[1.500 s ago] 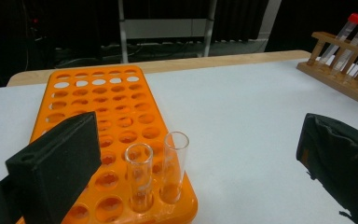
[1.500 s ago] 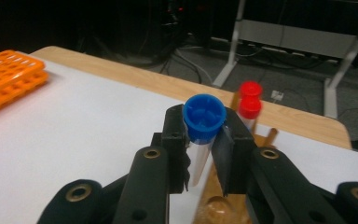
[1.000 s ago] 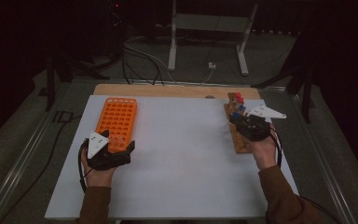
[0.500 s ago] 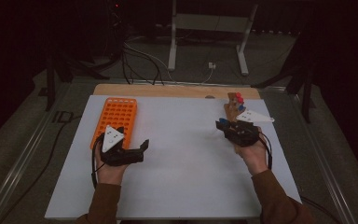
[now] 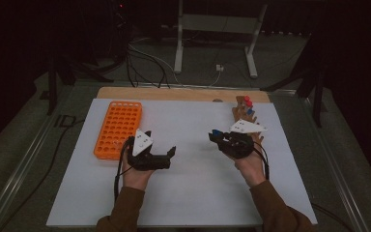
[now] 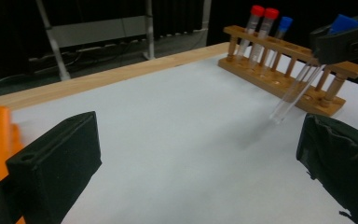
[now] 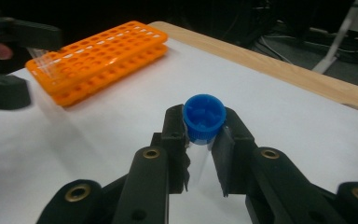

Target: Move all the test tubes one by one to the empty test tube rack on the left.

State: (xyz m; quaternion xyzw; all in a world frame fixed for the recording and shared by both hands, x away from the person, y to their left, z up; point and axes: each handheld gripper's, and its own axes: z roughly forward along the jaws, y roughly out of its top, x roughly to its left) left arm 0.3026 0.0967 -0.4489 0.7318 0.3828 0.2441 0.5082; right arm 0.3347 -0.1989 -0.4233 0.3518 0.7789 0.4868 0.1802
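Right gripper view shows the right gripper [image 7: 205, 149] clenched on a clear test tube [image 7: 200, 154] just under its blue cap [image 7: 204, 116], with one jaw on each side of the neck. The tube is lifted off the table, between the wooden rack [image 5: 244, 110] and the orange rack [image 5: 118, 128], and it touches neither of them.

In the left gripper view the tube [image 6: 294, 95] hangs slanted. The cap is up inside the jaws, the closed round bottom points down toward the white table surface [image 5: 193, 193], and the long axis leans a little away from vertical.

The tube looks thin-walled, empty and very light, probably smooth plastic or glass, so it is likely slippery and could crack under hard pressure. The best place for the grip seems to be where it is now, right below the cap, because the cap's edge stops the tube from sliding down.

The left gripper [image 5: 162, 157] is released, its jaws wide apart and holding nothing, near the orange rack.

Three more capped tubes [image 6: 263, 28] stand upright in the wooden rack.
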